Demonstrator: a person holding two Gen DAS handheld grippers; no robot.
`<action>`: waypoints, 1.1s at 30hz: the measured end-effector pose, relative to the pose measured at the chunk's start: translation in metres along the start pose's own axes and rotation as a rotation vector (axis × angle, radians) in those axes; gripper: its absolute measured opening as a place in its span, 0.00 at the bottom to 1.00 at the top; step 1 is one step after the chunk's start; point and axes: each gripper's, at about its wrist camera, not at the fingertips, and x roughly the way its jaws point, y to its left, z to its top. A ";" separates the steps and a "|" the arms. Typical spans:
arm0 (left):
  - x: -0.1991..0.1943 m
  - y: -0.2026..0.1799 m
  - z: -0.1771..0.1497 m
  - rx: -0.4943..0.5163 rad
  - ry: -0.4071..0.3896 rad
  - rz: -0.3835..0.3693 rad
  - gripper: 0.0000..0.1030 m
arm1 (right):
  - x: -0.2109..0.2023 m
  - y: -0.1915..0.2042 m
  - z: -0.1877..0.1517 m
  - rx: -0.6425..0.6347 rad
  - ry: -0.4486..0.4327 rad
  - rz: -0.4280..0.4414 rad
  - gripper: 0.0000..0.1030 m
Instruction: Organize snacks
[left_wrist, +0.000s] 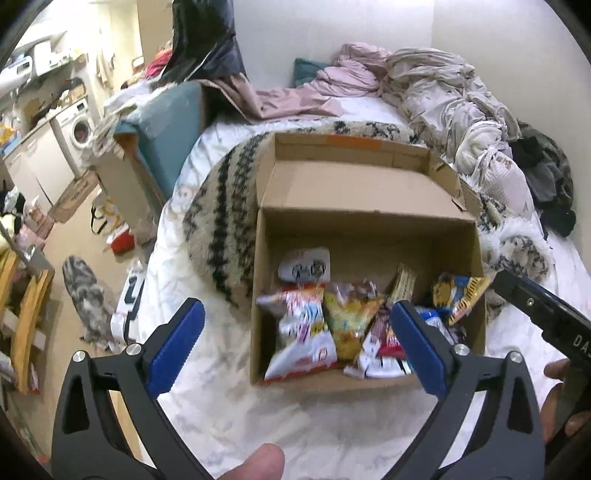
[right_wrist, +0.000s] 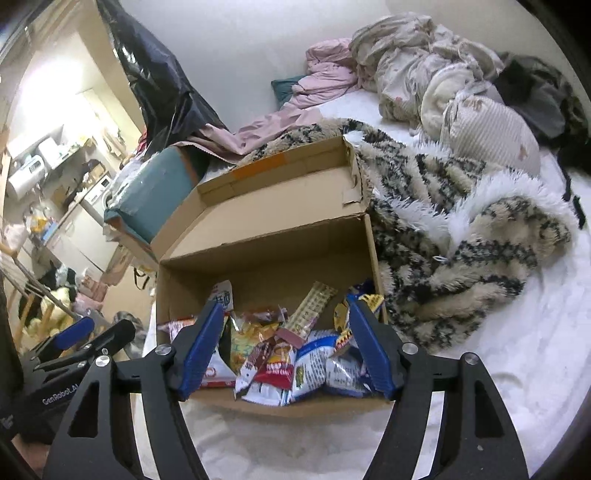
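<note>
Cardboard box (right_wrist: 266, 258) open on the bed | snack packets (right_wrist: 280, 362) heaped along its near wall | your right gripper (right_wrist: 286, 347) gapes empty just above them, nearer | your left gripper (left_wrist: 295, 343) wide, empty, off the box's near-left corner

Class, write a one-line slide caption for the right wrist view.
Open right gripper hovers empty above a cardboard box of snack packets on a bed.
</note>
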 end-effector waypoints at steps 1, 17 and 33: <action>-0.004 0.002 -0.003 -0.002 -0.005 0.003 0.97 | -0.002 0.002 -0.001 -0.005 0.000 -0.005 0.74; -0.066 0.031 -0.056 0.017 -0.101 0.014 0.98 | -0.065 0.028 -0.053 -0.082 -0.070 -0.040 1.00; -0.052 0.045 -0.090 -0.066 -0.080 -0.021 1.00 | -0.073 0.045 -0.093 -0.169 -0.134 -0.179 1.00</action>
